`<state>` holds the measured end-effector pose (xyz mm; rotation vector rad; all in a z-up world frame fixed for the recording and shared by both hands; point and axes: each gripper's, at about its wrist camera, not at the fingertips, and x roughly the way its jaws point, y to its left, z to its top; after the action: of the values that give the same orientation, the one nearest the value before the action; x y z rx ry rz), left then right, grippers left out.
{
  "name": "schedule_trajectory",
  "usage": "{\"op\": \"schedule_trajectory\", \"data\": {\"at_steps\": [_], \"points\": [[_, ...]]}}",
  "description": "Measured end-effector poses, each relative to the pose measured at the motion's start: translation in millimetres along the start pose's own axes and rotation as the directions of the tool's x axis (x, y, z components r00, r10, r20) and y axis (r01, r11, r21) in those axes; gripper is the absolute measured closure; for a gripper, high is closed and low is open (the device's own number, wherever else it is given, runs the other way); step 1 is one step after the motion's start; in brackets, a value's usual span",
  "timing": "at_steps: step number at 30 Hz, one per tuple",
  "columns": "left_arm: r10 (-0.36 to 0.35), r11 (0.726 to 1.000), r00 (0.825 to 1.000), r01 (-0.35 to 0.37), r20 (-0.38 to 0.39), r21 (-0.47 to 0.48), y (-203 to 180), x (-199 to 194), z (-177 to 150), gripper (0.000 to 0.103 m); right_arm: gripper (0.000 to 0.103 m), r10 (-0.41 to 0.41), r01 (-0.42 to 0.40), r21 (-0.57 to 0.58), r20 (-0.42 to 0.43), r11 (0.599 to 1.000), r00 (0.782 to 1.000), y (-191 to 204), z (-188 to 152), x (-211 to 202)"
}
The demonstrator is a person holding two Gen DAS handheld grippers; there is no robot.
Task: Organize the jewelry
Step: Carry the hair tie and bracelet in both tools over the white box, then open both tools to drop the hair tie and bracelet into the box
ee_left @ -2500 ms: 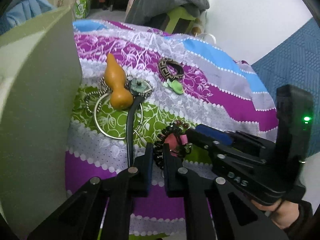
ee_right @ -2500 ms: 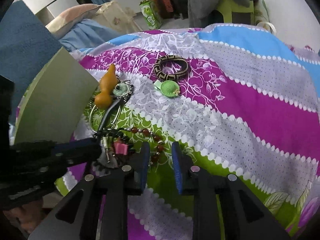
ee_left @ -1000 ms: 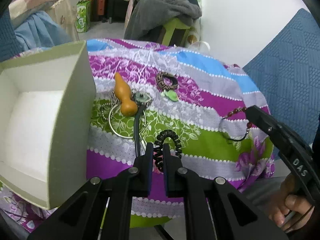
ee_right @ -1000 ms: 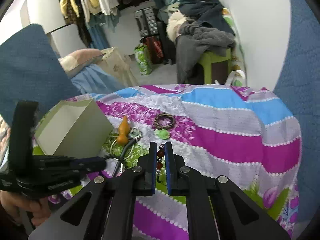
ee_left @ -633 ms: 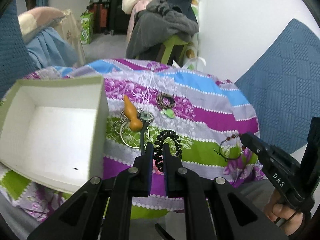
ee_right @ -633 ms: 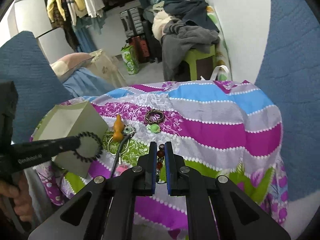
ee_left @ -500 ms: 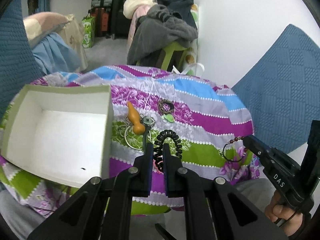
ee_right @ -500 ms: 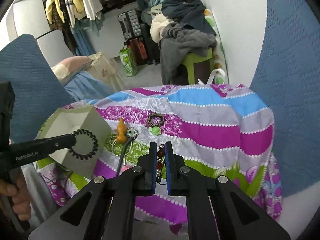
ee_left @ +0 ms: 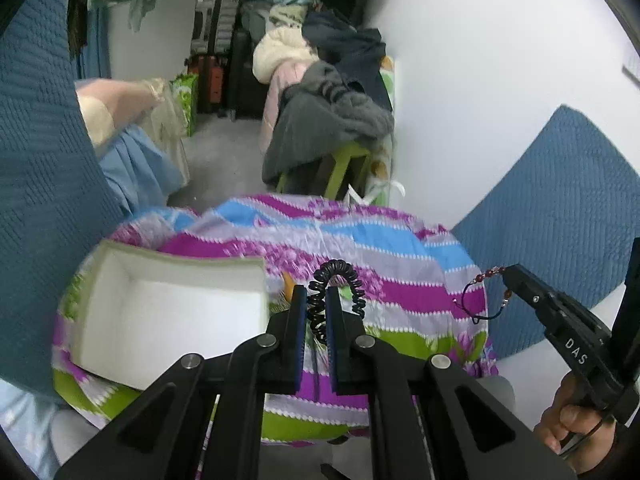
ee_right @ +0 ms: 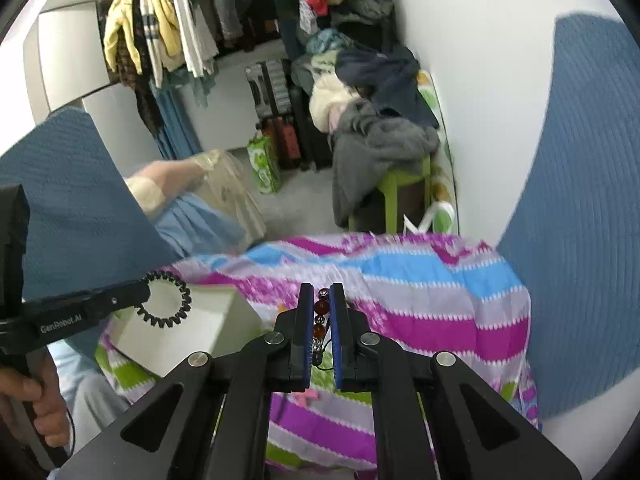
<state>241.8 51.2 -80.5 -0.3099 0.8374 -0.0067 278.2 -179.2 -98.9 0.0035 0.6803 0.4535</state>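
- While both tools hang high above the striped cloth (ee_left: pixel 408 240), the left tongs (ee_left: pixel 317 312) are pinched tight on a black spiral hair tie (ee_left: pixel 340 280), its coil arching up over the right fingertip, centre of the left wrist view.
- Right wrist view, lower left: that same hair tie (ee_right: pixel 166 300) shows as a full ring at the tip of the left tongs (ee_right: pixel 138 294).
- Right tongs (ee_right: pixel 321 308) are closed on a beaded bracelet (ee_right: pixel 319 314), amber and dark beads stacked between the blue pads.
- Left wrist view, right edge: the bracelet (ee_left: pixel 480 300) dangles as a loop off the right tongs (ee_left: pixel 514 278).
- Down on the worktop, the open white box (ee_left: pixel 168 312) sits at lower left, with an orange gourd charm (ee_left: pixel 287 280) just peeking beside it.
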Motion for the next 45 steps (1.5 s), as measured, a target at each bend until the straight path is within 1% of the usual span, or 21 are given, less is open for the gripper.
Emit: {"op": "schedule_trajectory", "data": {"at_steps": [6, 11, 16, 18, 22, 28, 32, 36, 38, 42, 45], "points": [[0.016, 1.0, 0.999, -0.016, 0.035, -0.005, 29, -25, 23, 0.096, 0.098, 0.025, -0.025, -0.018, 0.037, 1.0, 0.999, 35, 28, 0], [0.034, 0.999, 0.999, -0.033, 0.036, -0.006, 61, -32, 34, 0.096, 0.097, 0.051, -0.05, -0.021, 0.033, 0.999, 0.998, 64, 39, 14], [0.046, 0.999, 0.999, -0.046, 0.005, -0.022, 95, -21, 31, 0.096, 0.097, 0.075, -0.076, -0.028, -0.025, 0.997, 0.997, 95, 34, 44], [0.051, 0.998, 0.999, -0.051, -0.012, -0.026, 106, -15, 26, 0.096, 0.097, 0.086, -0.088, -0.028, -0.058, 0.996, 0.995, 106, 28, 58], [0.056, 0.998, 0.996, -0.059, -0.069, -0.035, 133, 5, 10, 0.096, 0.097, 0.102, -0.107, -0.025, -0.136, 0.994, 0.985, 126, 11, 87], [0.066, 0.996, 0.987, -0.074, -0.147, -0.055, 164, 37, -15, 0.096, 0.097, 0.127, -0.134, -0.013, -0.252, 0.991, 0.96, 145, -18, 126], [0.063, 0.994, 0.979, -0.079, -0.196, -0.071, 181, 57, -29, 0.096, 0.097, 0.134, -0.142, 0.001, -0.325, 0.99, 0.936, 153, -36, 151], [0.066, 0.994, 0.969, -0.085, -0.237, -0.07, 193, 76, -41, 0.096, 0.097, 0.125, -0.139, -0.007, -0.395, 0.99, 0.91, 158, -55, 172], [0.067, 0.994, 0.965, -0.088, -0.254, -0.072, 196, 83, -47, 0.096, 0.097, 0.118, -0.134, -0.009, -0.418, 0.991, 0.901, 160, -62, 179], [0.062, 0.993, 0.961, -0.087, -0.268, -0.081, 201, 88, -54, 0.095, 0.097, 0.116, -0.131, -0.001, -0.459, 0.991, 0.881, 158, -74, 192], [0.054, 0.993, 0.962, -0.08, -0.267, -0.088, 203, 89, -55, 0.095, 0.096, 0.126, -0.131, 0.022, -0.47, 0.991, 0.874, 153, -75, 194]]}}
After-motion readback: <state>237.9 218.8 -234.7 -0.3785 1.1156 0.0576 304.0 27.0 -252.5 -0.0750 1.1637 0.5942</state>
